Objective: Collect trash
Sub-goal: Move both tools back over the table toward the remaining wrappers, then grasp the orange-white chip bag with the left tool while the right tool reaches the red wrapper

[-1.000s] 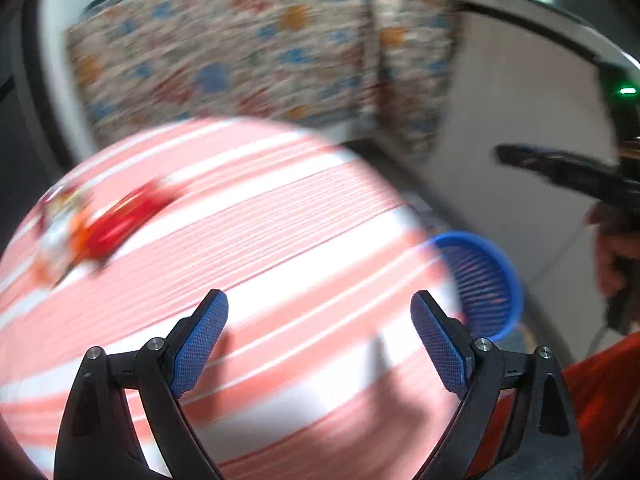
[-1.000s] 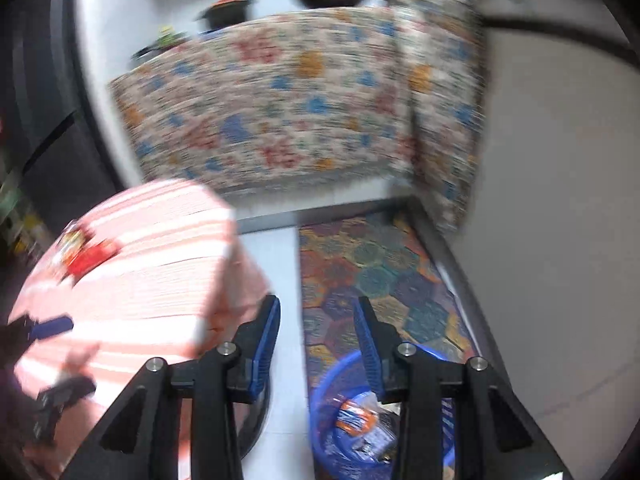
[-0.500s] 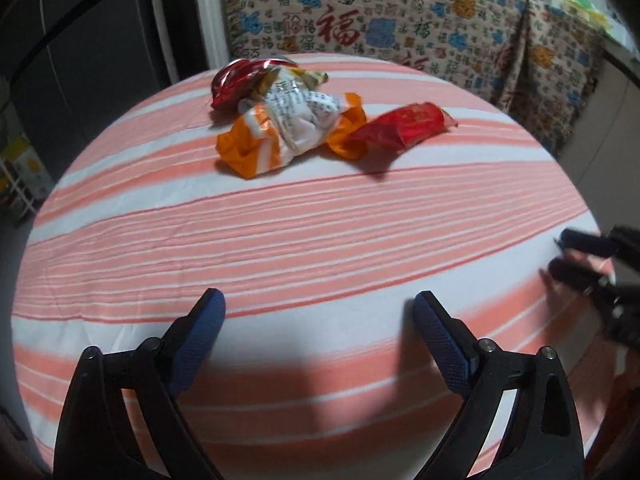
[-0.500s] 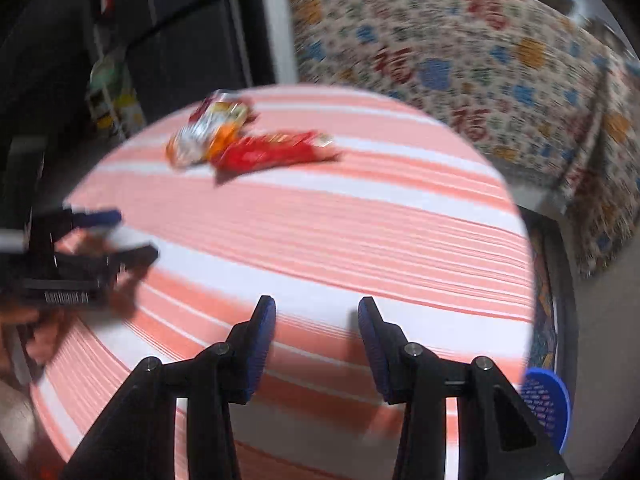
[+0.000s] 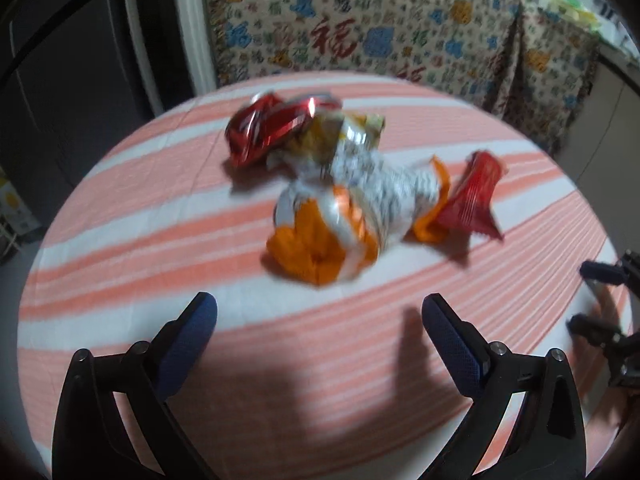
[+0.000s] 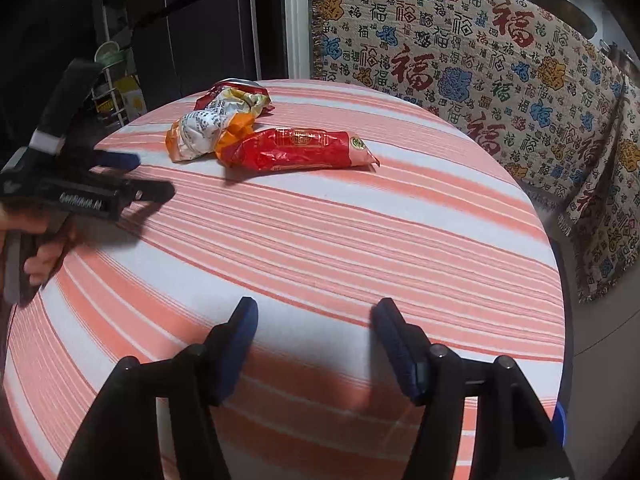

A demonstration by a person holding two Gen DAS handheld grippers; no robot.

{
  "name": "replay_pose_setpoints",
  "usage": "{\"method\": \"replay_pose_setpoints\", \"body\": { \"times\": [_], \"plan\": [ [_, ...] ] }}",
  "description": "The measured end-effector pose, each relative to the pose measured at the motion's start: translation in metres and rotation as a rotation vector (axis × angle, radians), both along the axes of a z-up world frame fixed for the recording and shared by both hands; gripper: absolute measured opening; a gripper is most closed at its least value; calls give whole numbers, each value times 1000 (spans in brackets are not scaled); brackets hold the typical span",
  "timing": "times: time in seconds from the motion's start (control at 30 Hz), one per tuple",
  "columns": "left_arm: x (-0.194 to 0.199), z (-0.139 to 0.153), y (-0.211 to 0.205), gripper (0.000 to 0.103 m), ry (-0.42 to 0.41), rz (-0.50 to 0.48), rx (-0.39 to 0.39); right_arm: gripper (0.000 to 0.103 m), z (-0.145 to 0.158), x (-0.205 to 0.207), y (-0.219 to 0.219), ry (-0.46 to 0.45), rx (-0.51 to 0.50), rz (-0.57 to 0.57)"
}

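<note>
Three pieces of trash lie together on the far part of the round table. A crumpled orange-and-white snack bag sits in the middle. A long red wrapper lies to its right, and a shiny red wrapper behind it. My left gripper hovers just short of the orange bag, its jaws opening wide with nothing between them. My right gripper is over the near table edge, jaws opening, also empty.
A pink-and-white striped cloth covers the table. Behind it hangs a patterned blanket, with dark cabinets at the back left. A sliver of a blue basket shows below the table's right edge. A person's hand holds the left gripper.
Both views swung from the floor and blue basket onto the table top. The left gripper then came closer to the wrappers. The right jaws widened.
</note>
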State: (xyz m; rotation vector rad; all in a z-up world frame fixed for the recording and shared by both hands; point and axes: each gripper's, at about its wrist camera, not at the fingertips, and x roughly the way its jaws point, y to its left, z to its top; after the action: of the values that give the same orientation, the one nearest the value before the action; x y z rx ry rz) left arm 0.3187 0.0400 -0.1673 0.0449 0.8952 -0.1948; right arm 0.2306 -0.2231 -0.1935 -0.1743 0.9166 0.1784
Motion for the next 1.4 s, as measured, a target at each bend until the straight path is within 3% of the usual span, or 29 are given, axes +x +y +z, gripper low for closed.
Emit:
{"method": "replay_pose_setpoints", "body": {
  "times": [0.07, 0.17, 0.2, 0.23, 0.3, 0.5, 0.6, 0.67, 0.7, 0.83, 0.93, 1.03, 1.17, 1.2, 1.33, 1.4],
  "plan": [
    [6, 7, -6, 102, -34, -63, -15, 63, 0, 0, 0, -2, 1, 3],
    [11, 9, -22, 101, -81, -151, 60, 63, 0, -1, -1, -4, 6, 9],
    [12, 9, -27, 94, -87, -174, 83, 63, 0, -1, -2, -4, 8, 9],
    [12, 8, -31, 75, -86, -197, 110, 63, 0, -1, -2, -4, 8, 9],
    [8, 8, -34, 53, -62, -214, 116, 63, 0, -1, -1, -4, 8, 9],
    [-33, 15, -34, 50, -8, -166, 102, 63, -1, -1, -3, -4, 14, 12],
    [-61, 18, -24, 51, 68, -64, 37, 63, -1, -1, -3, -3, 14, 11],
    [-79, 17, -22, 52, 100, -48, -11, 63, -1, -1, -3, -3, 14, 10],
    [-87, 16, -25, 53, 99, -57, -14, 63, -1, -1, -4, -4, 15, 7],
    [-95, 19, -40, 77, 45, -126, 48, 63, -1, -1, -5, -5, 18, -3],
    [-94, 22, -47, 86, -17, -192, 66, 63, 2, -1, -9, 2, 52, -29],
    [-90, 21, -53, 87, -65, -247, 90, 63, 15, 12, -20, 3, 174, -100],
    [-83, 17, -60, 84, -107, -260, 153, 63, 37, 50, -8, 29, 269, -134],
    [-81, 17, -57, 76, -114, -243, 148, 63, 39, 60, -1, 40, 281, -140],
    [-77, 23, -38, 53, -103, -155, 68, 63, 28, 102, 26, 127, 284, -199],
    [-79, 23, -28, 53, -70, -109, 9, 58, 14, 111, 38, 182, 221, -180]
  ]
}}
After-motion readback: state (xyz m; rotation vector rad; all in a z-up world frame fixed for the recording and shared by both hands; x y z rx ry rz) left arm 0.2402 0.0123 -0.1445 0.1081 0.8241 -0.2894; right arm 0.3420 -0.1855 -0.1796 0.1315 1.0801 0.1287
